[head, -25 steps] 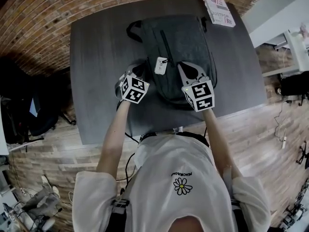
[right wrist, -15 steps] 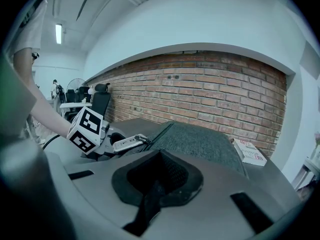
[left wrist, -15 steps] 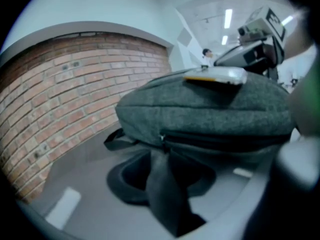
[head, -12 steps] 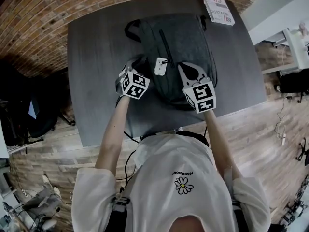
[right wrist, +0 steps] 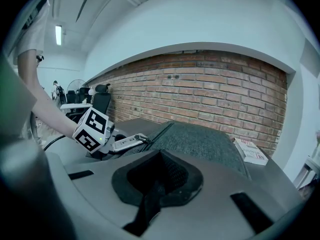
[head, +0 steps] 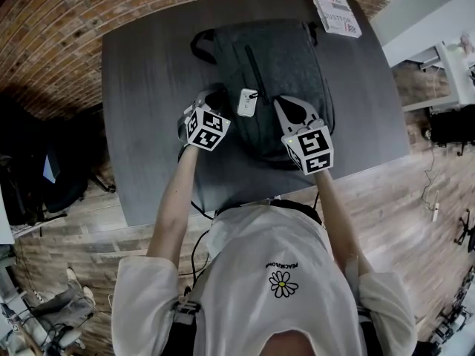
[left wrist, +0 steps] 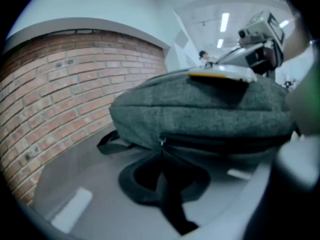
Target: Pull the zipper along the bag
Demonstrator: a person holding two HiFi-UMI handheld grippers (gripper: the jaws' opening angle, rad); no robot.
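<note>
Backpack (head: 274, 58) flat near the table's (head: 148, 124) far edge. Left gripper (left wrist: 162, 155), jaws just closed, pinches the zipper pull (left wrist: 161, 142) on its left side; right gripper (head: 288, 106), clenched empty, over its near end.

The bag (head: 274, 65) lies flat on the table (head: 148, 139), in the far half and a little right of the middle. Its handle (head: 202, 44) sticks out at the far left corner. On the bag, near its near end, lies a tag (head: 247, 102) – just beside the zipper line (head: 256, 69). The zipper pull (left wrist: 161, 142) sits on the bag's left side. A booklet (head: 335, 12) lies at the table's far right corner, behind the bag.
</note>
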